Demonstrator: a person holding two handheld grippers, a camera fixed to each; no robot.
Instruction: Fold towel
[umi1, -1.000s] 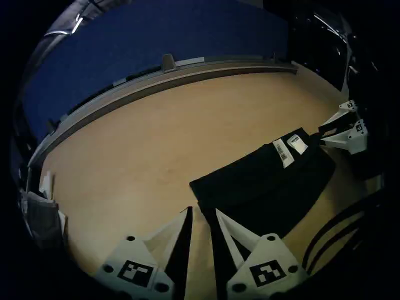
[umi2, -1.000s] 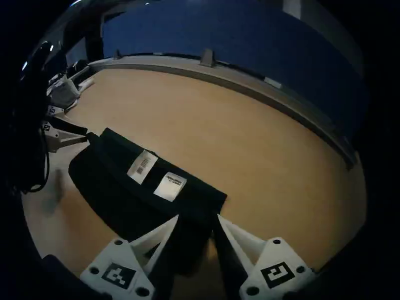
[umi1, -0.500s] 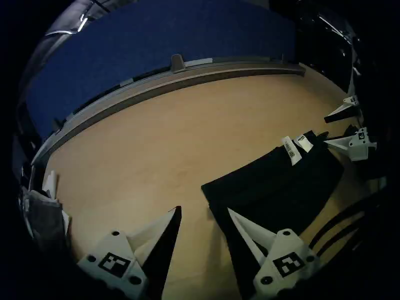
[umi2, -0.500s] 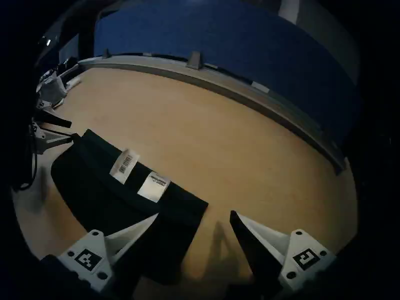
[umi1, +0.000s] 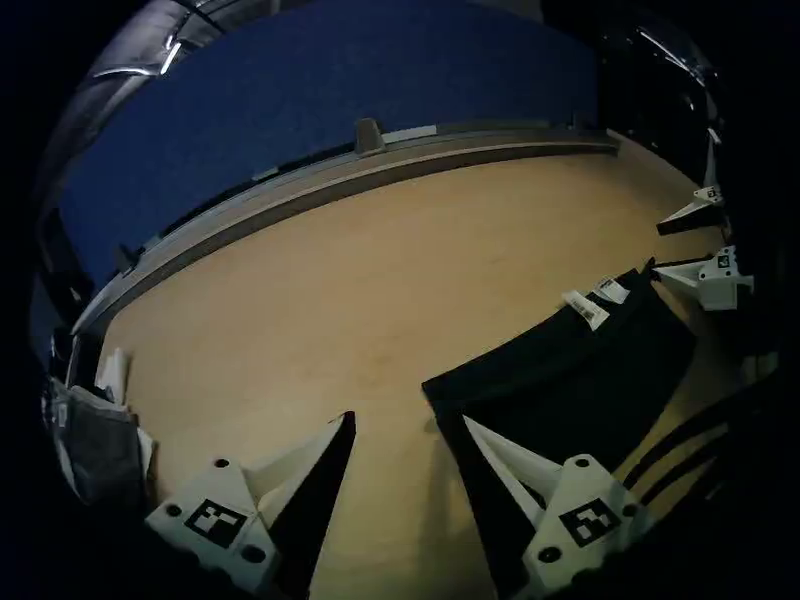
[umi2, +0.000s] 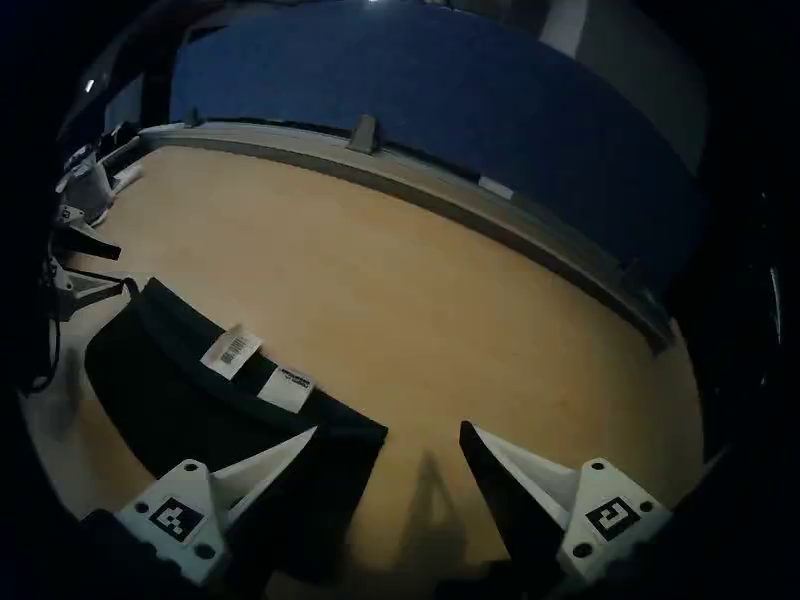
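- The towel (umi1: 575, 365) is a dark cloth lying flat on the bench (umi1: 330, 280). It already looks folded into a long band, and it sits lower right in the left gripper view and lower left in the right gripper view.
- My guess is that another fold comes next. Each tool would take one short end and pinch all the layers together, not just the top one.
- Both ends should rise evenly and land edge on edge, or the band will skew.
- The white labels (umi2: 258, 368) sit on the upper edge. Folding over them would hide them.
- The left tool (umi1: 408, 420) is low in the frame with its jaws spread and nothing between them. One finger lies over the towel's near end. I cannot tell whether it touches the cloth.
- The right tool (umi2: 388, 428) is also spread and empty, with one finger over the other end.
- Both tools aim across the bench toward the blue partition (umi2: 450, 90) at the top of the frame.
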